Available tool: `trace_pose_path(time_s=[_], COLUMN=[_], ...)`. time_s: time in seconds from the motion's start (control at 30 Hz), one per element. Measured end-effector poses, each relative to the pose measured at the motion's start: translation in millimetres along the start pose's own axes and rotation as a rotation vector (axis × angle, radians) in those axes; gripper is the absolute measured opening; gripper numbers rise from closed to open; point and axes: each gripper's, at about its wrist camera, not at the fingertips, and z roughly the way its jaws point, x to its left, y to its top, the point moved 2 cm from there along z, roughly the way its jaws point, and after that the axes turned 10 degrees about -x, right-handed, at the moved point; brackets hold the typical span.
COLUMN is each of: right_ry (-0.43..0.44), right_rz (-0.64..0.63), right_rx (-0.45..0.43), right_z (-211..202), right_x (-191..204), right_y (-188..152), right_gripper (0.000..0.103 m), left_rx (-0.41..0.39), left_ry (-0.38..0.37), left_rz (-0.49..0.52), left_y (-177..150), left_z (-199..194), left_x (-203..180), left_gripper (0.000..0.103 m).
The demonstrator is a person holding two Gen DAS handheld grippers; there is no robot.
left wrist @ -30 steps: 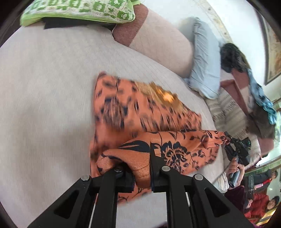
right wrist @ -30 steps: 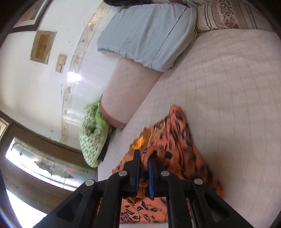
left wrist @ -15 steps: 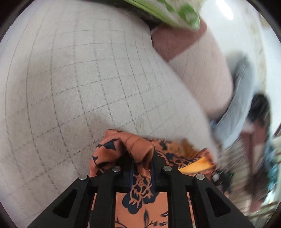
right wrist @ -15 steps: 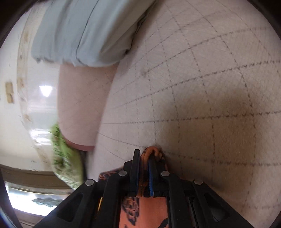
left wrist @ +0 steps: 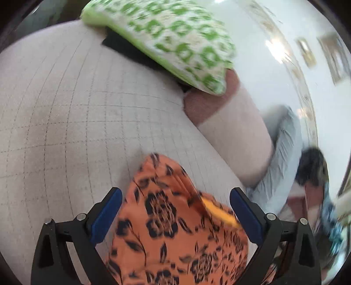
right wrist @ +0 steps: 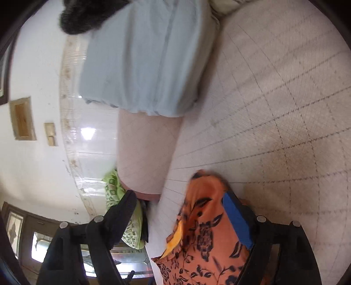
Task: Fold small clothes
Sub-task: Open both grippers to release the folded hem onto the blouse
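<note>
An orange garment with a dark flower print lies bunched on the pale quilted bed cover. My left gripper straddles it with its jaws opening wide, and its blue pads stand clear of the cloth on both sides. In the right wrist view the same garment lies between the fingers of my right gripper, whose jaws are also opening. There the cloth rests close against the right blue pad, while the left finger is well apart from it.
A green-and-white patterned pillow and a pinkish bolster lie along the bed's far side by the white wall. A light blue pillow lies beyond the bolster, with a dark fuzzy cloth past it.
Both grippers were shut on folds of the orange garment and carried it across the bed. Now both have spread their jaws and the cloth has dropped free onto the cover.
</note>
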Motion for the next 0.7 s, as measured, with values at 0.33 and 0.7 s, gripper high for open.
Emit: trace_pose_path(time_s=[0.33, 0.7], right_ry=[-0.218, -0.414], right_rz=[-0.681, -0.875], right_rx=[0.254, 0.259], right_z=[48.0, 204.0], right_x=[80.9, 102.7], right_y=[-160.7, -221.7], right_gripper=[0.057, 0.057], left_rx=[0.078, 0.087], left_ry=[0.244, 0.262], left_rz=[0.187, 0.214], left_y=[-108.3, -92.6], left_z=[12.6, 10.3], left_x=[-5.6, -1.3], left_gripper=[0.098, 0.098])
